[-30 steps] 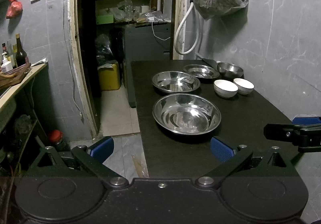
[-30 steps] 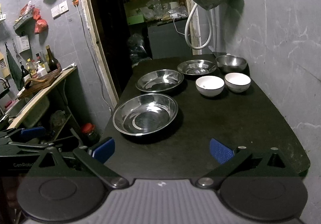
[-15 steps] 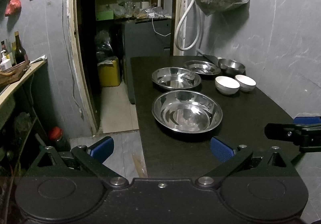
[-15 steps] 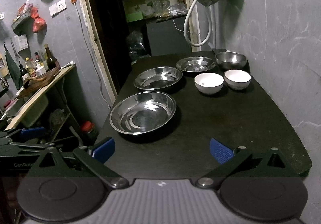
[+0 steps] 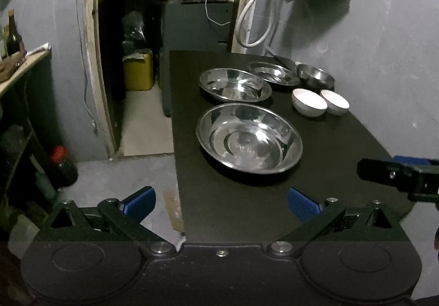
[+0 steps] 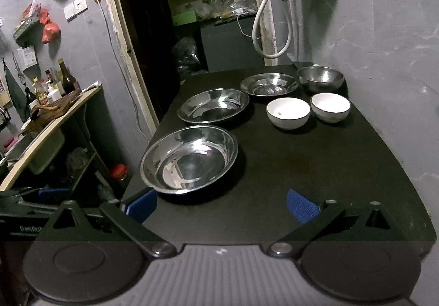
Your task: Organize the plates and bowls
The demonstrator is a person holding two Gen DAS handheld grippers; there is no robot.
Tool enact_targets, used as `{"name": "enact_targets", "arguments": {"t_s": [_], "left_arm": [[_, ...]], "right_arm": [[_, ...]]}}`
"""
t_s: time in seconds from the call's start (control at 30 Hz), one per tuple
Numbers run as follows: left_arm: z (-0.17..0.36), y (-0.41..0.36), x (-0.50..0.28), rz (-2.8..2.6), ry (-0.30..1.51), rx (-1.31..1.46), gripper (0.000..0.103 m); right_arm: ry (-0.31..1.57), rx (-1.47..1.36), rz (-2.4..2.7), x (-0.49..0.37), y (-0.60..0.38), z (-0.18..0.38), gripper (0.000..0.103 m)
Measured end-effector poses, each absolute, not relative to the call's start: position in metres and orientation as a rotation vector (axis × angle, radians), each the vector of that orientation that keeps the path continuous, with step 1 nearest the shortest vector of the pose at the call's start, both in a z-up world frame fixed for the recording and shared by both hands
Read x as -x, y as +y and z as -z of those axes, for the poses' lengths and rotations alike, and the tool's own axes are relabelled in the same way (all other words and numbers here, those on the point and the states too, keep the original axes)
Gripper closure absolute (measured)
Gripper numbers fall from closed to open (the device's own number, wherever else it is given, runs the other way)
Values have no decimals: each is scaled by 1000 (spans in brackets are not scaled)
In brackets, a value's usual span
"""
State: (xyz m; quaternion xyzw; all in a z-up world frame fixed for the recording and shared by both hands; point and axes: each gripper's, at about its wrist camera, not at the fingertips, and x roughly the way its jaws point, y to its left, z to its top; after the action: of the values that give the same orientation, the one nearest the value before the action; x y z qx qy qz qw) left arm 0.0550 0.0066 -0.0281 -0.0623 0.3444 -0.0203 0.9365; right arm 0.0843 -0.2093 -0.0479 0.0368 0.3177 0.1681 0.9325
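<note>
Both the left gripper [image 5: 221, 203] and right gripper [image 6: 221, 204] are held open and empty. The large steel plate [image 5: 249, 138], mid-frame on the worktop [image 5: 343, 147], is seen nearer than a second ago. Nothing is stacked yet.

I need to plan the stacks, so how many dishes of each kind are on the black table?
Steel plates: 3
Steel bowl: 1
White bowls: 2
Total: 6
</note>
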Motion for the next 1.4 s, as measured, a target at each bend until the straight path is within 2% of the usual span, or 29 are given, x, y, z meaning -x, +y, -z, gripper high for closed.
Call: {"name": "enact_targets", "arguments": {"t_s": [0.3, 0.83, 1.03, 1.23, 1.4], "left_arm": [[28, 17, -111, -11, 695, 283, 1], [0, 26, -209, -213, 772, 150, 1], [8, 35, -260, -177, 846, 61, 1], [20, 51, -315, -83, 847, 79, 1], [34, 59, -356, 6, 856, 89, 5]], "right_arm": [[652, -55, -399, -140, -221, 49, 0], [677, -151, -508, -225, -225, 58, 0], [703, -212, -489, -257, -206, 59, 0], [747, -238, -424, -290, -180, 67, 0], [771, -249, -351, -316, -162, 78, 7]]}}
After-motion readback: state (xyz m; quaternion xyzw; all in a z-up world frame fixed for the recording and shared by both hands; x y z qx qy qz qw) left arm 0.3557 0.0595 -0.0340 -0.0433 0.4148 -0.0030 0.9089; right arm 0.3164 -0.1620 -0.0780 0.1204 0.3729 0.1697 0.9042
